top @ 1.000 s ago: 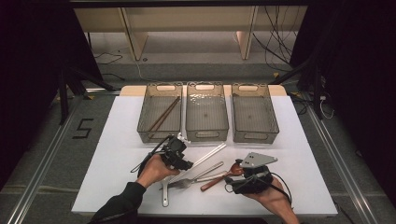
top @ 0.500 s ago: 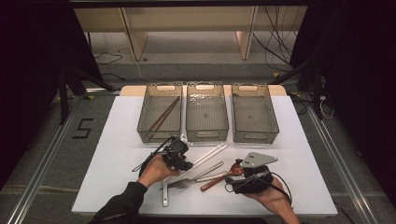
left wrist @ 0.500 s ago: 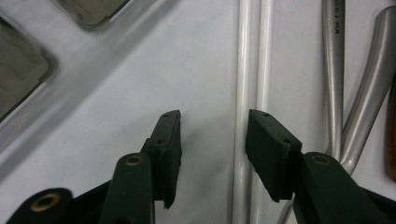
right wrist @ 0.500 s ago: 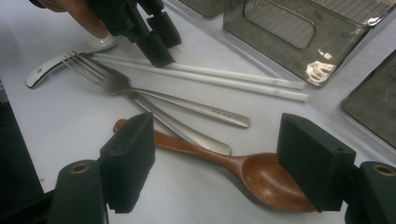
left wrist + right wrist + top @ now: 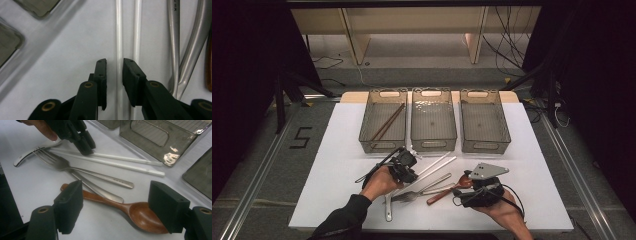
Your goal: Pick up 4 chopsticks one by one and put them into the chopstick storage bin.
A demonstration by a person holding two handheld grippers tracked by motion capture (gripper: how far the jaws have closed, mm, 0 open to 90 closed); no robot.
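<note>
Left gripper (image 5: 114, 65) jaws just closing around one white chopstick (image 5: 119, 37), not yet pinching; its long axis runs straight ahead between them, frame centre. Right gripper (image 5: 116, 202) wide open over wooden spoon (image 5: 140, 216).

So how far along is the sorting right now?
Done: brown chopsticks lie in the left bin. In hand: the left gripper has just been closing around one white chopstick. Left: the other white chopstick, fork and wooden spoon; right gripper open.
</note>
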